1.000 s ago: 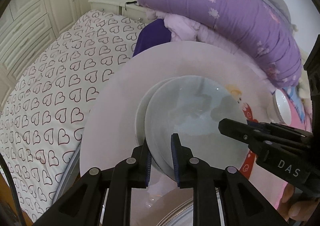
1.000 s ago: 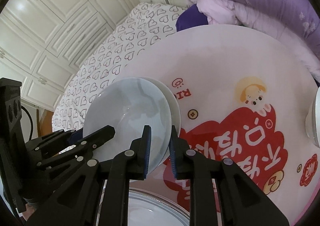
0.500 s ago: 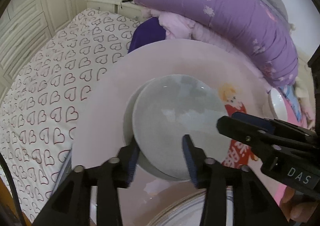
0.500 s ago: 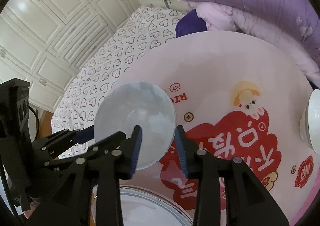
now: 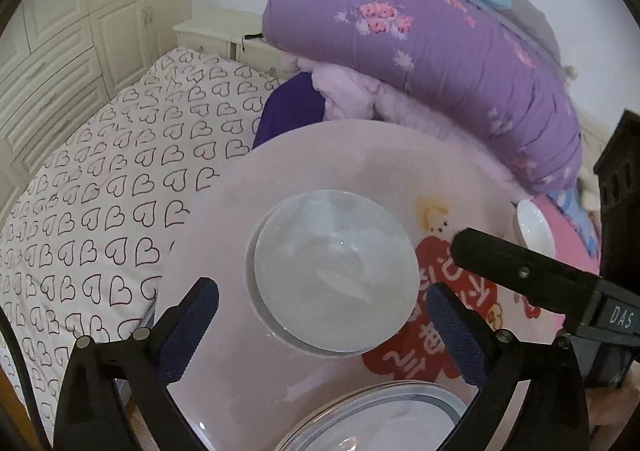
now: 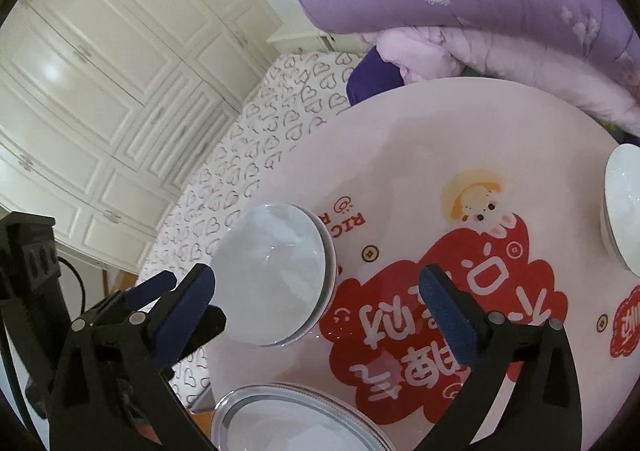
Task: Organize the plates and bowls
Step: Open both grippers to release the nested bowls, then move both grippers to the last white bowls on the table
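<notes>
A pale blue-white plate point(image 5: 336, 271) point(image 6: 276, 275) lies flat on a second plate of like size on the round pink table point(image 5: 360, 163) point(image 6: 440, 123). My left gripper point(image 5: 326, 315) hovers just short of the stack's near rim. Its jaws are opening wide and neither pad touches the plate. My right gripper point(image 6: 318, 305) stands to the right of the stack, jaws also opening, nothing pressed between its pads. One black finger point(image 5: 520, 271) of the right gripper crosses the left wrist view. A white bowl point(image 5: 534, 227) point(image 6: 624, 207) sits at the table's far right edge.
A silver-rimmed plate point(image 5: 380, 419) point(image 6: 288, 419) lies at the table's near edge, under both grippers. A bed with a heart-print sheet point(image 5: 120, 191) borders the table on the left. Purple and pink quilts point(image 5: 420, 51) are piled behind it. White wardrobes point(image 6: 100, 91) line the wall.
Both grippers went from shut on the pale plate's near rim to wide open. The plate dropped from tilted to flat on the lower plate. Both grippers drew back and up.
</notes>
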